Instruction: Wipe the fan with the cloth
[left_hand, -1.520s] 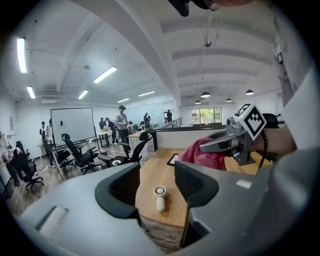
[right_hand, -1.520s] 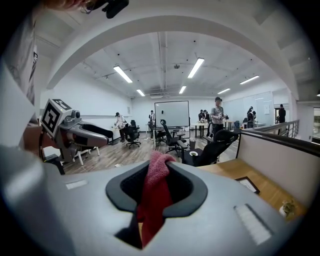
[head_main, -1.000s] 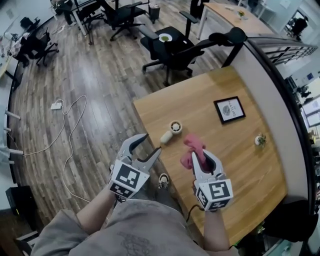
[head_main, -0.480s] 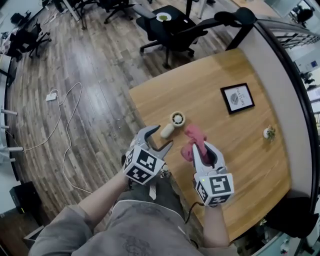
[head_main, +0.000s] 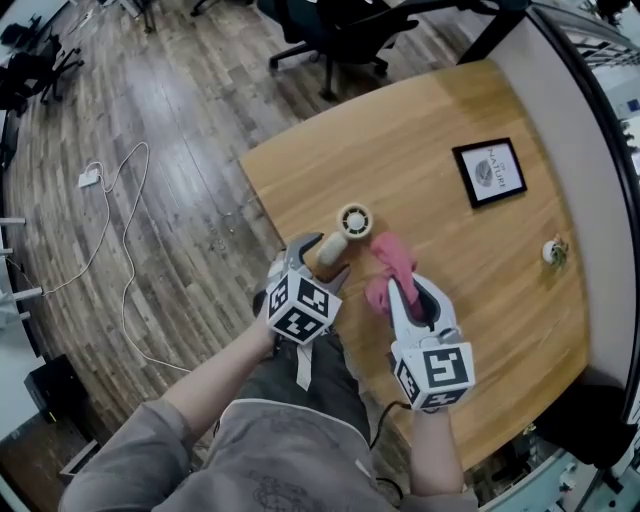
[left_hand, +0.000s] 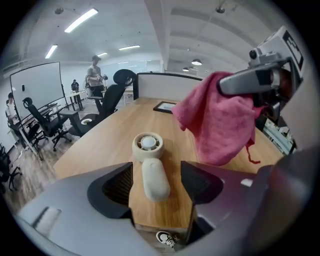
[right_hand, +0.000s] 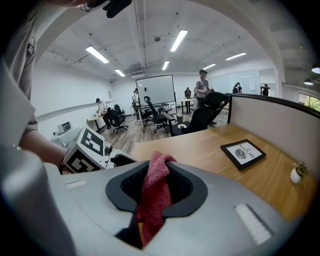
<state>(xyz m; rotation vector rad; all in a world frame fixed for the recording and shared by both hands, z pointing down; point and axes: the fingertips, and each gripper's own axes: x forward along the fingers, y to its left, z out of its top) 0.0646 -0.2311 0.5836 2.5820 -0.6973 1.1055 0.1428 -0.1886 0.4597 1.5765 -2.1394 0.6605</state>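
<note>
Pink cloth (right_hand: 155, 192) is clamped in R gripper (right_hand: 156, 175), jaws closed on a bunched fold. Most of it hangs loose ahead of the tips, over the table (head_main: 480, 310) just beside the fan. Cream fan (head_main: 345, 230) lies flat near the table's edge closest to the person. Round head faces the table's middle; handle (head_main: 331, 247) points back at that edge.

L gripper (left_hand: 156, 175): jaws opening, wide apart, one each side of the handle. Pads not on it yet, gap visible both sides. Nothing held.

Step in hand, my read: L steadies the fan so R can wipe.

How to do it well:
- Drop L lower before closing. Pads shd meet the handle's mid, not its rounded end, else it may squirt out.
- Handle looks smooth + rounded, so squeeze square across it, gripper in line w/ the handle.
- Fan sits close to the edge; a sideways shove cd send it off. Clamp first, wipe after.
- Bring R in w/ the loose part of the cloth leading, not the hard jaw tips, esp. over the grille.
- Wipe head face + rim, then whatever handle is left bare.

Risk: cloth drape cd hide the head from above; check in L gripper view. Picture frame (head_main: 490, 172) is well apart, no obstacle.
</note>
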